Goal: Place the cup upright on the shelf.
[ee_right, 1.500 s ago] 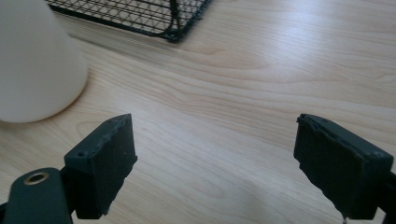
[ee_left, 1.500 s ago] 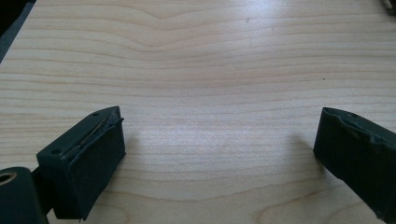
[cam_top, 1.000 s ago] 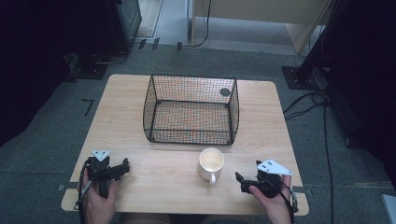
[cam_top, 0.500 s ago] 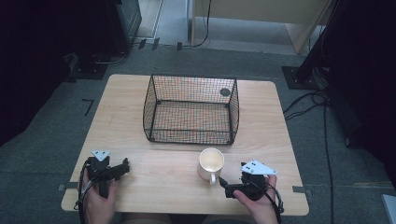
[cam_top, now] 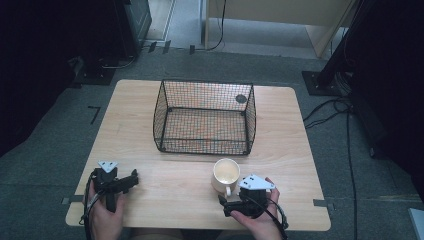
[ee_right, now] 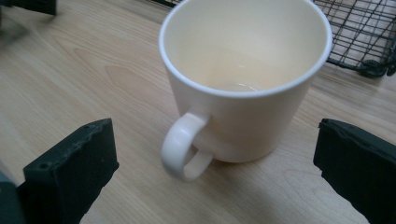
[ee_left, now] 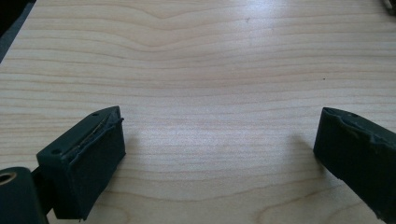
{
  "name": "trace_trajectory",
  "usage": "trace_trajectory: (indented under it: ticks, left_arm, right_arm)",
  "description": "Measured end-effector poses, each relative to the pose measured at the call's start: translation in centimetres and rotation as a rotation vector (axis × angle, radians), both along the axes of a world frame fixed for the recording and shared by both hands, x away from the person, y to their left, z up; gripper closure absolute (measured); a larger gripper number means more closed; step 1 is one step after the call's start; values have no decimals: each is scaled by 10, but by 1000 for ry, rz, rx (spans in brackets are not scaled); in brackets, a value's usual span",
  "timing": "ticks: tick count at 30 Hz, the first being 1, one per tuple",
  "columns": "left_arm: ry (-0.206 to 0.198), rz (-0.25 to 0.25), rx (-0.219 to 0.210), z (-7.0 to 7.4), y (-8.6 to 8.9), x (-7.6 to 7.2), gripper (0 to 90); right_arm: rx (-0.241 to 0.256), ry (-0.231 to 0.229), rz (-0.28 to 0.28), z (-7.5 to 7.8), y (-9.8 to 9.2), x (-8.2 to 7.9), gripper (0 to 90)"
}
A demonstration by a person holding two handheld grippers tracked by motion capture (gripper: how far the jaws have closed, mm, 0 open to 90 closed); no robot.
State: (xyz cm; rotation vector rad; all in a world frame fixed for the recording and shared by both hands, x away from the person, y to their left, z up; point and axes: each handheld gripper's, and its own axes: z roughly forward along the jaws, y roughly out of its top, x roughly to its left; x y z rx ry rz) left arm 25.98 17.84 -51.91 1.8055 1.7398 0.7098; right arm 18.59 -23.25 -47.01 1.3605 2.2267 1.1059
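Centrally, toward the near edge of the light wooden table (cam_top: pixel 150 145): one cream ceramic mug (cam_top: pixel 225 174), upright, its handle (ee_right: pixel 183 148) turned toward the person. Right gripper (cam_top: pixel 223 202): held in the right hand (cam_top: pixel 260 220) just beside the mug on the near side, touching nothing; in the right gripper view its two black jaws stand wide apart, the mug ahead of them and centred in the gap, handle pointing back toward the camera, neither jaw against the cup. Mug contents: none seen; a pale, glossy inner floor. Left gripper (cam_top: pixel 131 179): held in the left hand (cam_top: pixel 106 215) at the near left of the table, well apart from the mug; in the left gripper view its jaws are spread wide over bare wood, with nothing between them. Black wire basket (cam_top: pixel 205 117): rectangular, open-topped, standing at the middle of the table just beyond the mug, near but not touching it. Basket contents: no loose item discernible; one small dark round mark (cam_top: pixel 241 99) at its far right corner, whether inside the basket or on the tabletop cannot be told.
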Motion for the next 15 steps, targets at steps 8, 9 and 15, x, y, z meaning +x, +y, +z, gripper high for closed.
trace_trajectory:
  ticks: [8,9,15]
  left_arm:
    - [0,0,0,0,0,0,22]
    - [0,0,0,0,0,0,22]
    - [0,0,0,0,0,0,22]
  right_arm:
    - [-45,9,-52,-2,-14,2,125]
    - [-45,7,-57,-2,-17,2,133]
    - [-52,-19,-87,-1,-34,2,341]
